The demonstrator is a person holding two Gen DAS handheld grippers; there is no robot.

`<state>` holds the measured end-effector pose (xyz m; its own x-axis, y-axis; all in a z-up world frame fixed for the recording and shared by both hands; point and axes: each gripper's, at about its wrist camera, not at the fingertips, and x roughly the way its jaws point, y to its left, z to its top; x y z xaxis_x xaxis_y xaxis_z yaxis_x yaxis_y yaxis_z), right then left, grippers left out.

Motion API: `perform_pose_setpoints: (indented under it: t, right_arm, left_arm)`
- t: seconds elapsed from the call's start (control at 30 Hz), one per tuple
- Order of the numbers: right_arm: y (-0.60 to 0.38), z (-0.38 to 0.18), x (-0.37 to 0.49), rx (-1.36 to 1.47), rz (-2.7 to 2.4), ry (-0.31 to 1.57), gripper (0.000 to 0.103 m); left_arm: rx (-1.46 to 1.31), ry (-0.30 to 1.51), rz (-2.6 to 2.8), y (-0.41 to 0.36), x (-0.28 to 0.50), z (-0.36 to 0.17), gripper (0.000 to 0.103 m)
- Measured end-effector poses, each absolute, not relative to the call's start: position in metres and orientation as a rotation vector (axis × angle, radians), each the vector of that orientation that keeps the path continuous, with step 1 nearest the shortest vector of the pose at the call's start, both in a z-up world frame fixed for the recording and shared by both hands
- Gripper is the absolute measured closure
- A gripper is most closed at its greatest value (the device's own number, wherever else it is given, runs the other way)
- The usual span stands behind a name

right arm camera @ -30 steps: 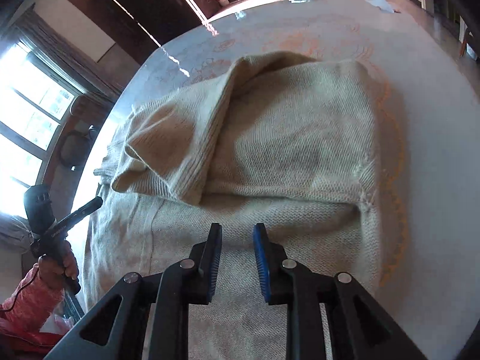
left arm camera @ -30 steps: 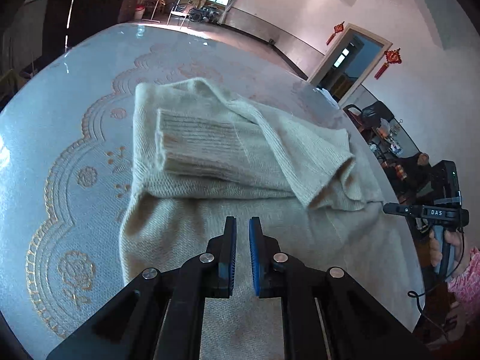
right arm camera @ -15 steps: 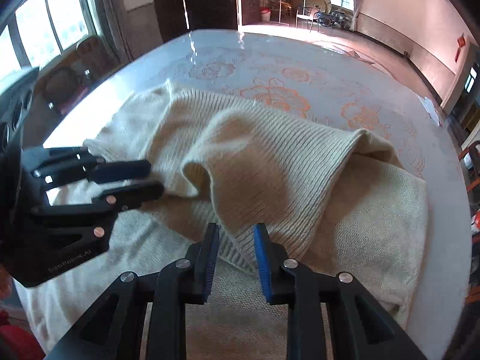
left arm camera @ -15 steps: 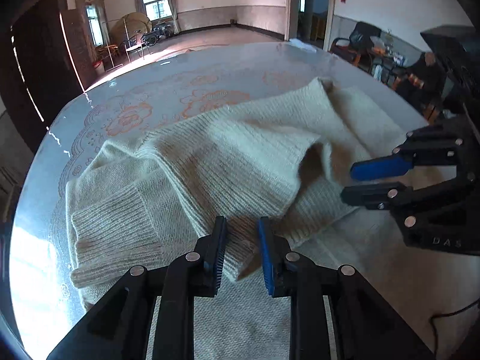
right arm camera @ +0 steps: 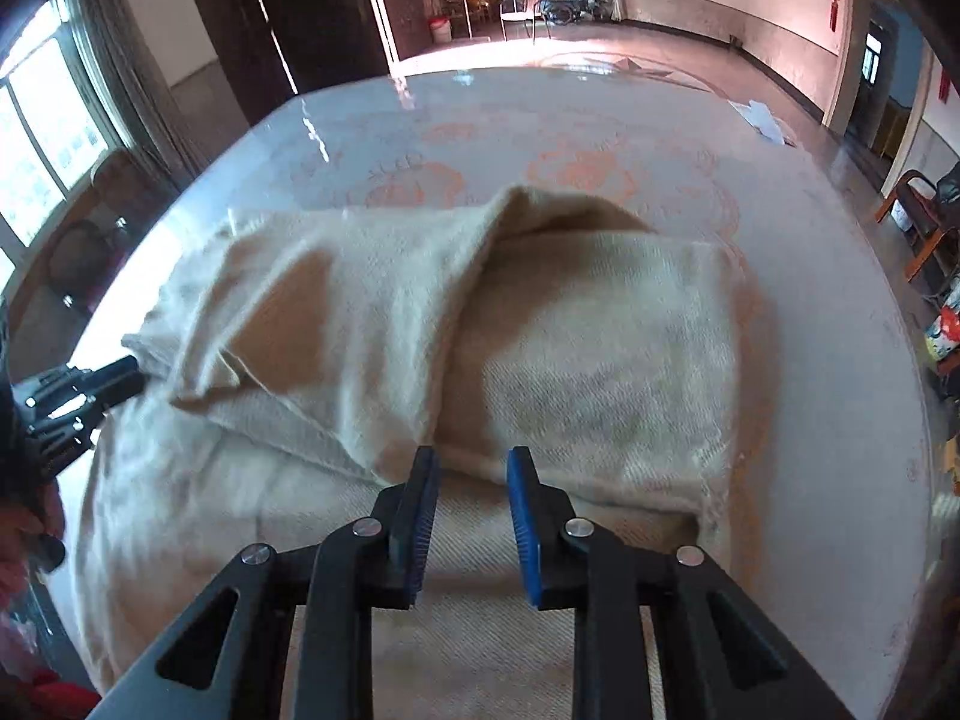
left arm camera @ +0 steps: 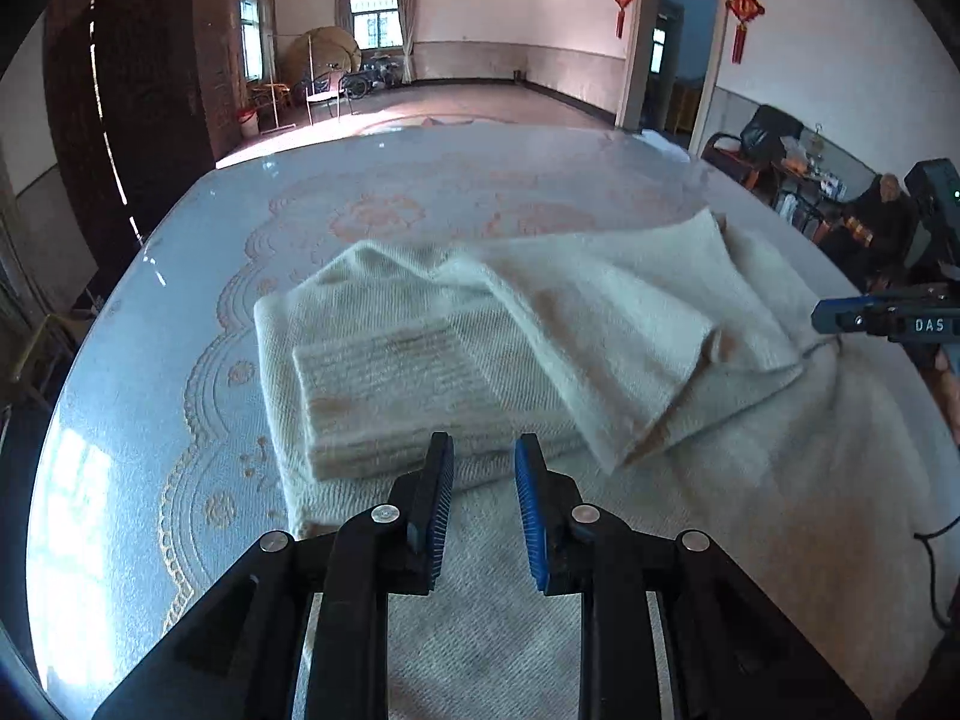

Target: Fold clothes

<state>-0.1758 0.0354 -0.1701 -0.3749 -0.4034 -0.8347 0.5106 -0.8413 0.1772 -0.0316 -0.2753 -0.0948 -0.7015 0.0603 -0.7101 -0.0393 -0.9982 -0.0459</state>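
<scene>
A cream knit sweater [left arm camera: 600, 324] lies on the round table [left arm camera: 180, 324], with both sleeves folded across its body. The ribbed cuff [left arm camera: 390, 384] of one sleeve lies flat on the left part. My left gripper [left arm camera: 483, 450] hovers over the sweater's near part, just short of that cuff, open by a narrow gap with nothing in it. My right gripper [right arm camera: 472, 462] hangs over the same sweater [right arm camera: 600, 360] before the folded sleeve edge, also open and empty. Each gripper appears at the side of the other's view: the right gripper [left arm camera: 864, 318] by the sweater's right edge, the left gripper [right arm camera: 90, 384] by its left edge.
The table [right arm camera: 840, 300] carries a pale cover with an orange floral pattern. A white paper [right arm camera: 765, 120] lies at its far edge. Wooden chairs [right arm camera: 918, 222] stand to the right and a dark cabinet [left arm camera: 138, 108] to the left. A hand [right arm camera: 24, 516] holds the left gripper.
Half a second ago both grippers were close together over the folded sleeve. They have since drawn apart and back toward the sweater's near part. The left jaws stand a little wider than a second ago.
</scene>
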Motion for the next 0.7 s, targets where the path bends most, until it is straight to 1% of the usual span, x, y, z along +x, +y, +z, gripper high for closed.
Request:
perform_pose_setpoints:
  t: [0.03, 0.1, 0.13, 0.17, 0.2, 0.27, 0.33, 0.47, 0.6, 0.7]
  right_arm:
    - [0.025, -0.166, -0.182, 1.287, -2.216, 0.124, 0.080]
    - [0.002, -0.161, -0.196, 1.269, -2.205, 0.087, 0.080]
    - [-0.010, -0.163, -0.204, 1.276, -2.195, 0.071, 0.080]
    - [-0.021, -0.166, -0.213, 1.293, -2.179, 0.057, 0.080]
    - [-0.033, -0.170, -0.219, 1.310, -2.166, 0.068, 0.080]
    - [-0.056, -0.185, -0.225, 1.353, -2.137, 0.172, 0.080]
    - [-0.069, -0.206, -0.219, 1.397, -2.094, 0.372, 0.080]
    - [-0.037, -0.211, -0.193, 1.303, -2.083, 0.593, 0.080]
    - [-0.010, -0.210, -0.180, 1.290, -2.060, 0.640, 0.080]
    - [-0.013, -0.199, -0.176, 1.282, -2.050, 0.671, 0.080]
  left_arm:
    - [-1.149, -0.049, 2.858, -0.270, -0.041, -0.087, 0.077]
    - [-1.089, -0.040, 2.851, -0.254, -0.062, -0.078, 0.068]
    - [-1.076, -0.020, 2.830, -0.243, -0.075, -0.077, 0.066]
    - [-1.086, 0.006, 2.812, -0.233, -0.087, -0.080, 0.060]
    - [-1.130, 0.053, 2.789, -0.225, -0.095, -0.087, 0.059]
    - [-1.237, 0.164, 2.737, -0.215, -0.105, -0.103, 0.059]
    - [-1.350, 0.292, 2.676, -0.213, -0.106, -0.121, 0.059]
    - [-1.296, 0.246, 2.605, -0.234, -0.073, -0.127, 0.058]
    - [-1.289, 0.309, 2.526, -0.246, -0.042, -0.132, 0.058]
    - [-1.259, 0.246, 2.528, -0.256, -0.038, -0.118, 0.058]
